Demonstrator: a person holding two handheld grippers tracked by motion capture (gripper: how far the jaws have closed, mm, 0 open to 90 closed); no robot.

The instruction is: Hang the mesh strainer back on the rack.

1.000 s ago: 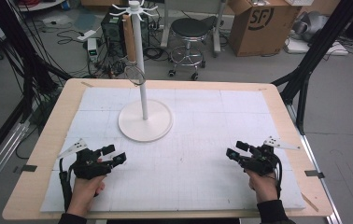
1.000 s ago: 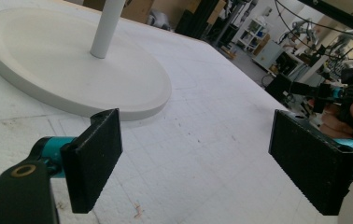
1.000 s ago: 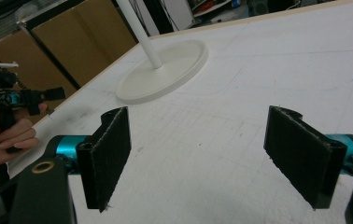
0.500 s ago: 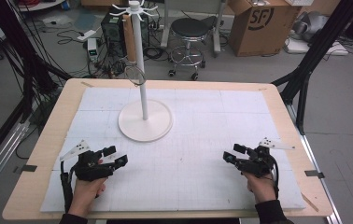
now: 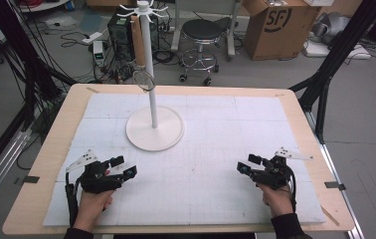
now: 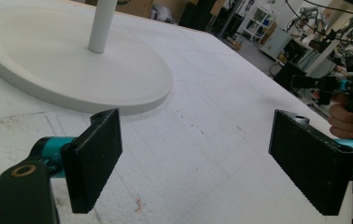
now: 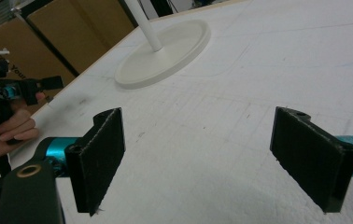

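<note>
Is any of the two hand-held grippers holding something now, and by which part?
Nothing is held. The left hand-held gripper and the right hand-held gripper both have open jaws with only the white mat under them.

right gripper (image 5: 249,166) jaws just opened a little wider, nothing between them, above the white mat (image 5: 201,149)

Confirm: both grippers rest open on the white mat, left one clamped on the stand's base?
Not quite. The left gripper is open with nothing between its jaws; the stand's base lies ahead of it, untouched, as the left gripper view shows. The right gripper is open too.
</note>
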